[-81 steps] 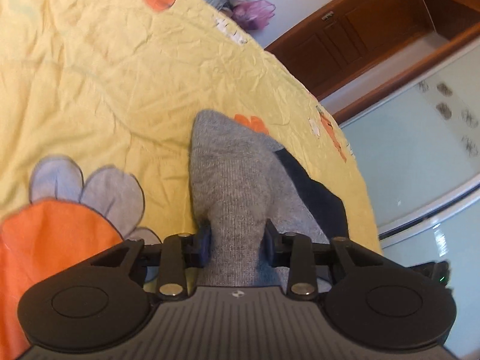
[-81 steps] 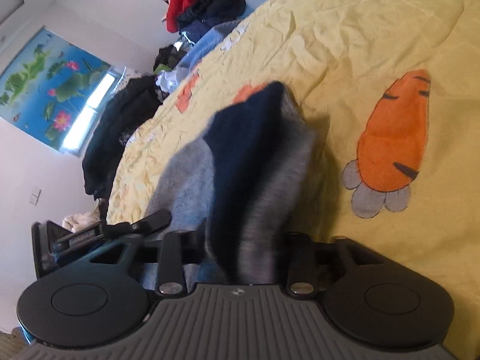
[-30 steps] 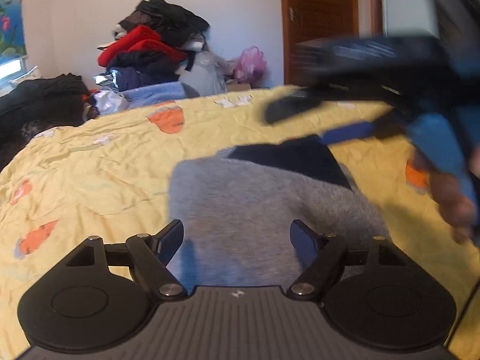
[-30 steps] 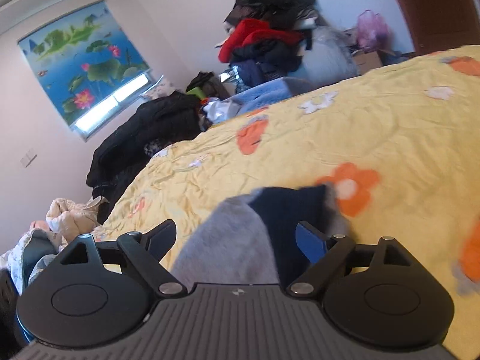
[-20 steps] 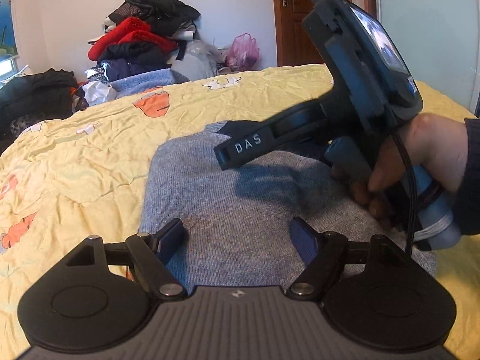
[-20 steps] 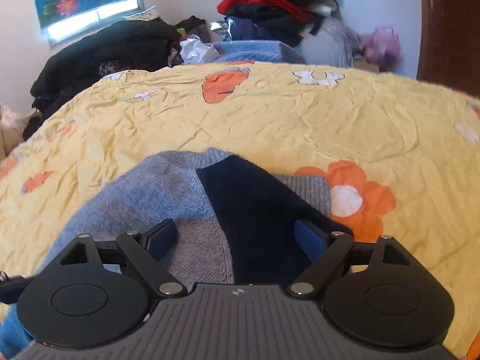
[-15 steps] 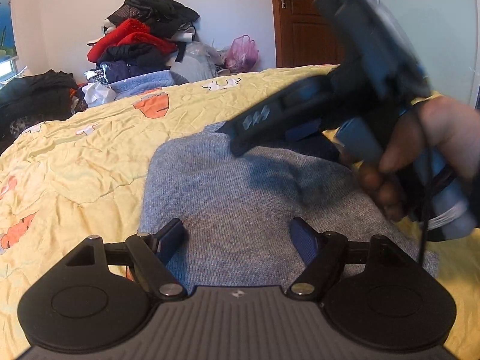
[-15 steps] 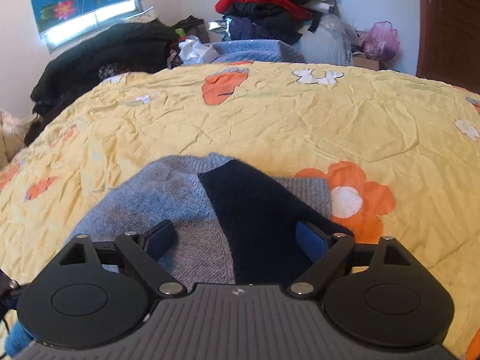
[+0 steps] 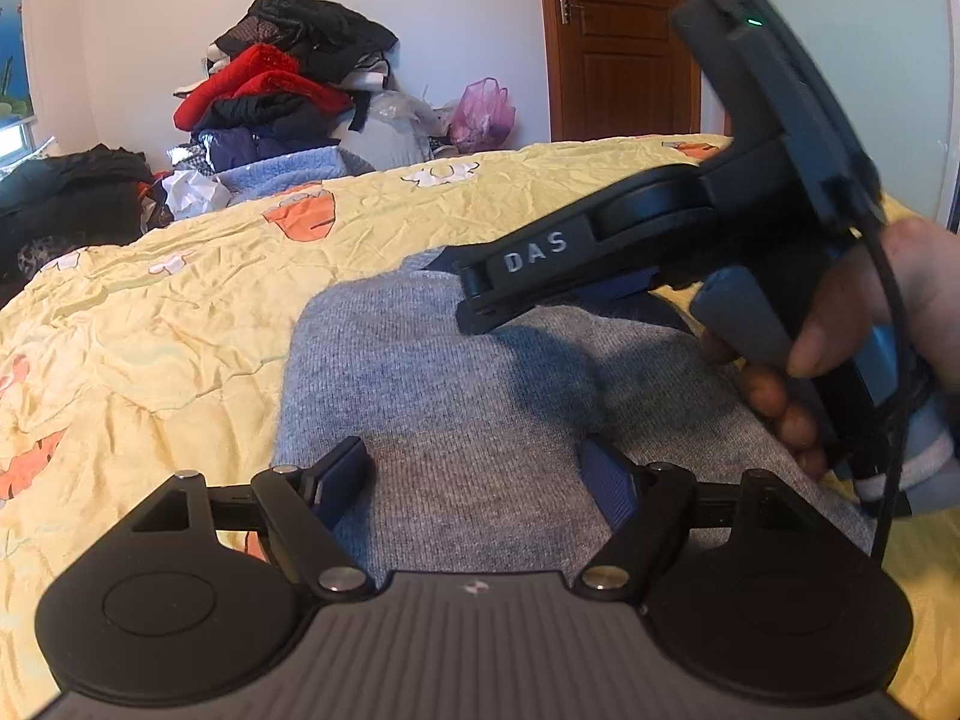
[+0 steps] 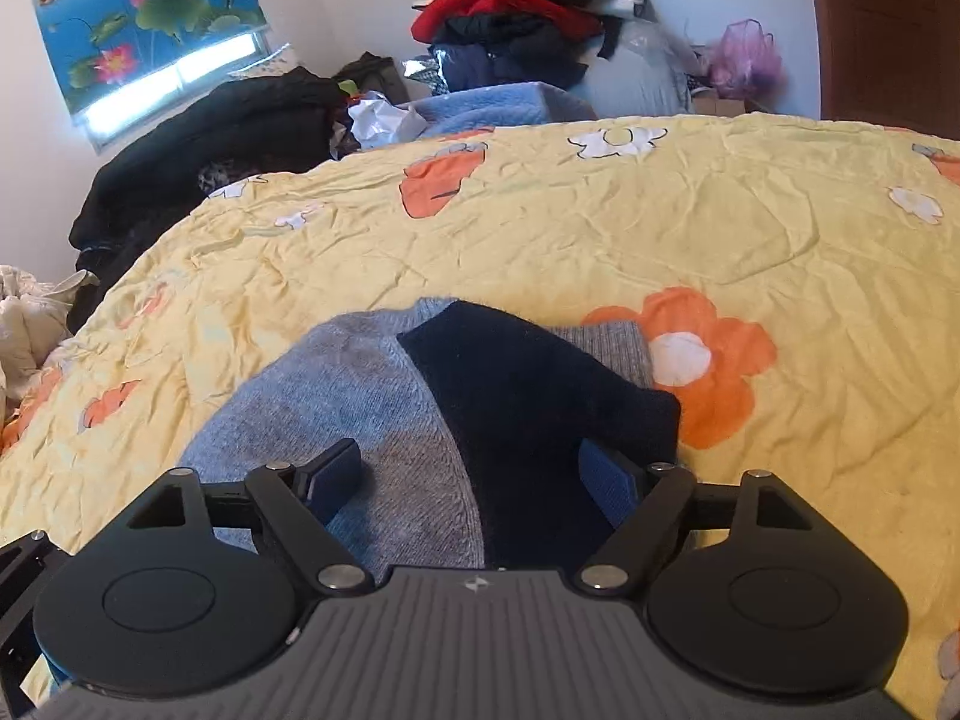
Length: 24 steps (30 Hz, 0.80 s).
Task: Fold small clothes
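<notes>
— Now, where was the grey knitted garment with the dark navy panel [image 9: 480, 396] found?

— It was seen lying flat on the bed, spread over the wrinkled yellow bedsheet printed with orange and white flowers [image 9: 168, 312]. In the right wrist view the same garment [image 10: 372, 396] was shown with its navy panel on the right side, just beside an orange flower print.

— And how were the claws held?

— The left claw [image 9: 480, 474] was held with its fingers spread wide, nothing being gripped, above the near edge of the grey knit. The right claw [image 10: 474, 474] was likewise parted and empty, poised over the seam between grey and navy. In the left wrist view the right claw [image 9: 474, 312] was seen from the side, held in the person's right hand [image 9: 864, 324], with its tip above the garment's middle; contact could not be judged.

— What was noted behind the bed?

— A heap of red, black and blue clothes [image 9: 288, 96] was piled against the white wall, a pink plastic bag [image 9: 483, 114] was set near a brown wooden door [image 9: 624, 42], and a lotus-pattern window blind [image 10: 144, 18] was visible at the left.
</notes>
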Available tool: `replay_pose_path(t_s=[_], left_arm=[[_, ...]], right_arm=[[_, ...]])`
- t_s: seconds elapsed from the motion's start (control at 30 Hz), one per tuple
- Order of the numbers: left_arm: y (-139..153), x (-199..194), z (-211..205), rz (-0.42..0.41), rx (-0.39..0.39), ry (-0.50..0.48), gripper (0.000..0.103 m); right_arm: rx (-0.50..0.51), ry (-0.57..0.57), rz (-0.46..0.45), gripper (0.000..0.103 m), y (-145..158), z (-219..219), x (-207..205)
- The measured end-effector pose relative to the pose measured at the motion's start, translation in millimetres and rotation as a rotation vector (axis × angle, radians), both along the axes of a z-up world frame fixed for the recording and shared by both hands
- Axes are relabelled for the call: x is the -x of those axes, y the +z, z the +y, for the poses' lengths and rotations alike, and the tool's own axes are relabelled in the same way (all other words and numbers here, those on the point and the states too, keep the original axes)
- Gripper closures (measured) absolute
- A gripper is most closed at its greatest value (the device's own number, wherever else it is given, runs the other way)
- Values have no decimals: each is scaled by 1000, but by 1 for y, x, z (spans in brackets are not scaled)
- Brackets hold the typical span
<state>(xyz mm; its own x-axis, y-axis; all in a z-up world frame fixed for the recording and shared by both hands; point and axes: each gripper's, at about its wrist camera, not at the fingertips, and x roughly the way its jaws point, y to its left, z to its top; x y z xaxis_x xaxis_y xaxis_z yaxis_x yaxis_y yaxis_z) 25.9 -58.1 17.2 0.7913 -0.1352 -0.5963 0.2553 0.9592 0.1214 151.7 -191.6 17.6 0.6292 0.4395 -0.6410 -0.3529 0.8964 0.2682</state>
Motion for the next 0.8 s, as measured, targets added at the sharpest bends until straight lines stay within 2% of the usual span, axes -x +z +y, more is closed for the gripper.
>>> replay_pose_path(t_s=[0.1,0.17,0.23,0.27,0.37,0.43,0.5,0.63,0.67,0.7,0.73,0.77,0.8], left_arm=[[3,2,2,-8,5,-8,25],[17,13,13,-14,61,-1,25],[29,35,29,-54,99,1,24],[31,45,38,-64,104,10,24],[28,60,66,-8,146,73,24],[21,61,86,74,237,104,24],[13,58,102,156,362,126,25],[-1,45,114,311,600,86,25],[-5,42,113,341,635,81,28],[-7,40,112,361,640,92,36],[-9,40,110,366,633,105,60],[-10,38,109,379,629,117,79],[-12,36,109,408,638,121,82]], right_arm=[[24,4,31,18,7,4,-9],[-28,-44,57,27,20,-5,-1],[-139,-24,40,27,33,-24,23],[-172,-17,25,24,37,-34,39],[-178,-28,43,20,34,-63,83],[-197,-58,87,19,24,-81,107],[-237,-71,149,18,13,-93,123],[-304,-36,254,21,-1,-91,133],[-330,-19,280,24,-4,-89,132],[-354,-5,305,27,-7,-86,131],[-365,6,327,37,-11,-83,129],[-360,13,335,54,-14,-81,128],[-341,18,347,64,-17,-79,127]])
